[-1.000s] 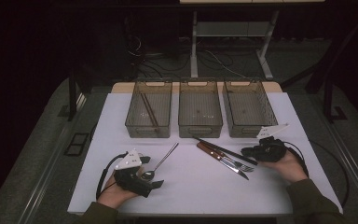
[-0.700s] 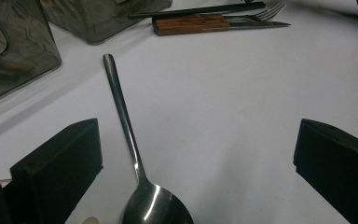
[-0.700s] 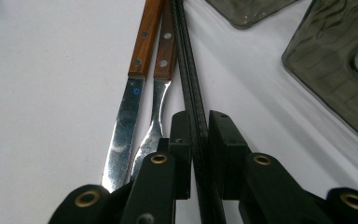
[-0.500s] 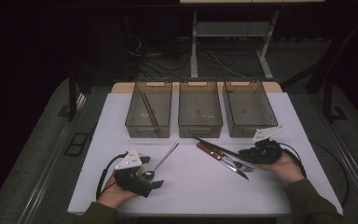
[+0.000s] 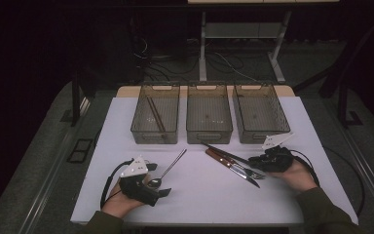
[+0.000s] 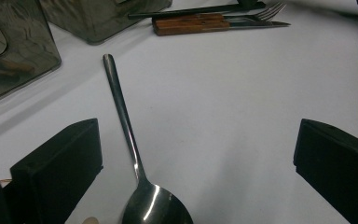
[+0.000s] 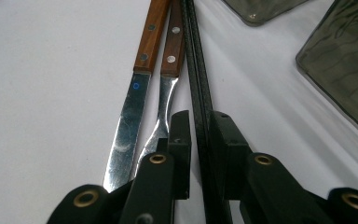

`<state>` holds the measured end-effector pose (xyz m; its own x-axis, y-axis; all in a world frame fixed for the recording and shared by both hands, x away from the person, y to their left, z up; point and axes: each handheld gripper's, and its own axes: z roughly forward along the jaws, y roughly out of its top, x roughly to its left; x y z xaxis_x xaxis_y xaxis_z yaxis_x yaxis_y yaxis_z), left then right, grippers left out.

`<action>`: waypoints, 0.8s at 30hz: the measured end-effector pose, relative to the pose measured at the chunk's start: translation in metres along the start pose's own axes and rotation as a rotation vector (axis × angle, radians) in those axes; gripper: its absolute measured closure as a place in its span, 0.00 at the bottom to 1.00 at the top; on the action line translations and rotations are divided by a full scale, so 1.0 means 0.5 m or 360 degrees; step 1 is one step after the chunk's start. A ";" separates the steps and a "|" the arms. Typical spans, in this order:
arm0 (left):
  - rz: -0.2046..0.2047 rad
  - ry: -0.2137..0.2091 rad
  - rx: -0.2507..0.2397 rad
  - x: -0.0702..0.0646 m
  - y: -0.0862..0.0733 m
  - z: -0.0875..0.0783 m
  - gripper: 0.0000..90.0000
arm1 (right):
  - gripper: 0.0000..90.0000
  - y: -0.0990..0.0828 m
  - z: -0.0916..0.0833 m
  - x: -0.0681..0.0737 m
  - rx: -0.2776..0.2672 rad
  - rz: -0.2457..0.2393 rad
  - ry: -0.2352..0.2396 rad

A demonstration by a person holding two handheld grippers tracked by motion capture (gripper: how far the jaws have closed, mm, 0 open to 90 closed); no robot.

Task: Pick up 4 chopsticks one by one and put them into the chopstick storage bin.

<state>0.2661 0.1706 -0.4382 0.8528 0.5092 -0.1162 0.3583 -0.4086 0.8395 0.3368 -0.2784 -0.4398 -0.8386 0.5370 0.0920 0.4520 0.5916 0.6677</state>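
Right gripper (image 7: 199,154): jaws narrow, pinch pair of black chopsticks (image 7: 196,70) on table; since one second ago it moves in from 3 o'clock onto cutlery group. Wood-handled knife (image 7: 135,88) and fork (image 7: 165,88) lie just beside, at 9 o'clock of chopsticks. Left gripper (image 6: 191,158): wide, unchanged, spoon (image 6: 135,154) between jaws, untouched.

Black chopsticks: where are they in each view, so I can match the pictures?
High view: black chopsticks right of centre, pointing toward the bins.
Left gripper view: chopsticks along the top edge.
Right gripper view: chopsticks up the centre, clamped by the right gripper.
Shared landmark: the wooden-handled knife lying alongside.
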 end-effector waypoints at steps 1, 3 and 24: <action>-0.0001 0.0000 0.0000 0.000 0.000 0.000 0.00 | 0.87 0.000 0.000 0.000 -0.0001 -0.0005 0.0000; 0.0000 0.0000 0.0000 0.000 0.000 0.000 0.00 | 0.87 0.000 0.001 0.001 0.0000 -0.0004 -0.0001; 0.0000 0.0000 -0.0001 0.000 0.000 0.000 0.00 | 0.89 0.000 0.017 0.008 0.0055 -0.0042 -0.0022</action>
<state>0.2661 0.1705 -0.4383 0.8528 0.5092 -0.1159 0.3578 -0.4083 0.8398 0.3358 -0.2711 -0.4455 -0.8462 0.5291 0.0640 0.4401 0.6260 0.6438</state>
